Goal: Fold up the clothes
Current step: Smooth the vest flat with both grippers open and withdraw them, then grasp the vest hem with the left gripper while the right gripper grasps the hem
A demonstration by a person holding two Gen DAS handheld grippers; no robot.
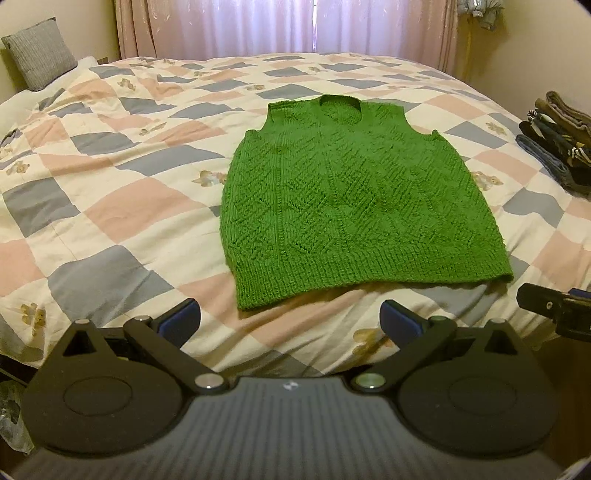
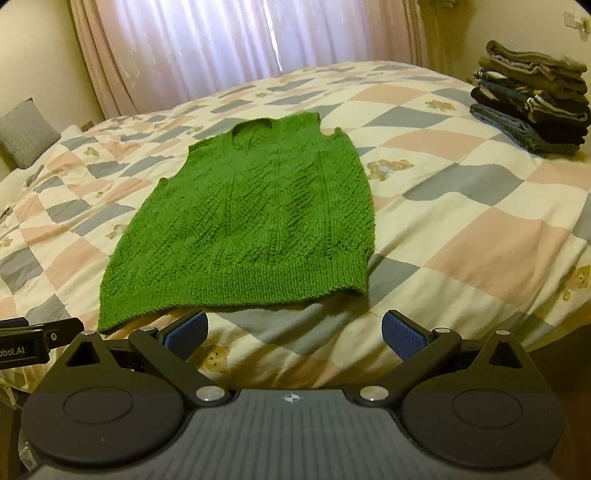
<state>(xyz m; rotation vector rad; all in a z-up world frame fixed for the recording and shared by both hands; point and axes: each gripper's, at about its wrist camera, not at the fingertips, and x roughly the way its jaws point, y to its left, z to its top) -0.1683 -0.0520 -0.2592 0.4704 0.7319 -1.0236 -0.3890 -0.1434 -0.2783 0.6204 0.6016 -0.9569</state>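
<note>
- Green knitted vest (image 1: 354,199) lies flat, unfolded, on the patchwork quilt (image 1: 110,177); neckline at 12 o'clock, ribbed hem at 6 o'clock, nearest both tools.
- Left gripper (image 1: 290,321): jaws spread wide, holding nothing; its blue pads (image 1: 181,319) hover just short of the hem, clear of the knit.
- Right gripper (image 2: 295,332): jaws likewise spread wide and empty, held just short of the hem's right half.
- Stack of folded clothes (image 2: 532,99) sits at 2 o'clock in the right wrist view, well apart from the vest.
- Grey pillow (image 1: 38,53) at 10 o'clock by the wall; pink curtains (image 1: 258,26) at 12 o'clock beyond the bed.
</note>
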